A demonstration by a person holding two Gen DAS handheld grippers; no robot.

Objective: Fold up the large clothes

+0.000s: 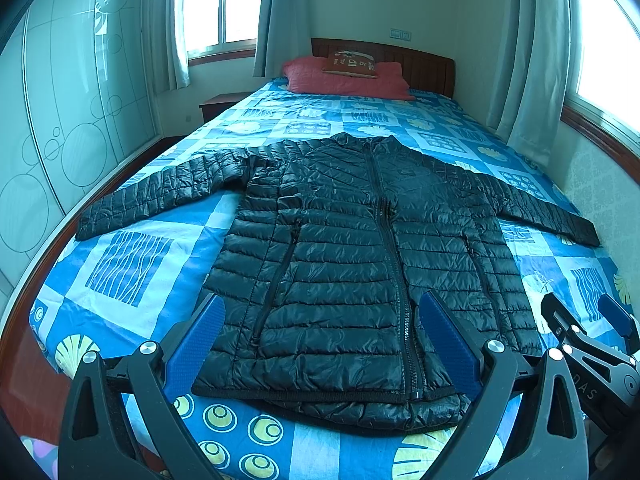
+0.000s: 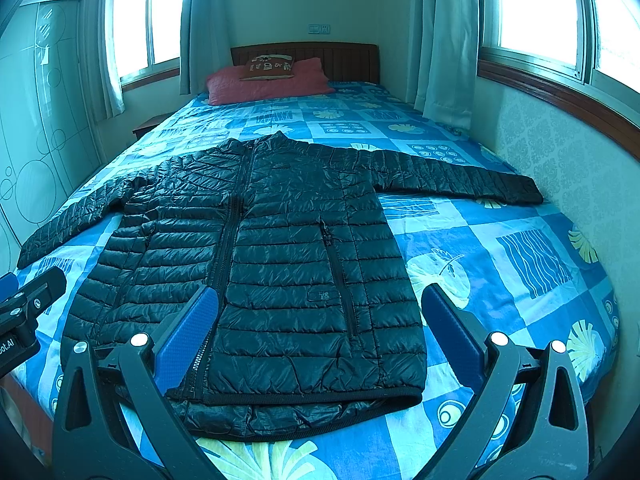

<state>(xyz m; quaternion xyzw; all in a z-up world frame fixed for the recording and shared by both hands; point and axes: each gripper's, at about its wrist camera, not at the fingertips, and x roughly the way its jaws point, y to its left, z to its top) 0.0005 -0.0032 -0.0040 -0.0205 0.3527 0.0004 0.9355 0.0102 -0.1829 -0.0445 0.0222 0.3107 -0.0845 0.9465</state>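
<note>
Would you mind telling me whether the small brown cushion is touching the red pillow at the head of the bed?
Touching. In the right wrist view the brown cushion lies on the red pillow, no gap between them.

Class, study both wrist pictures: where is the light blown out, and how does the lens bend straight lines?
Left wrist view: the window at right is pure white glare, the wardrobe door bows; right wrist view: both windows blow out, the wooden sill curves, and the black quilted puffer jacket shows sheen.
</note>
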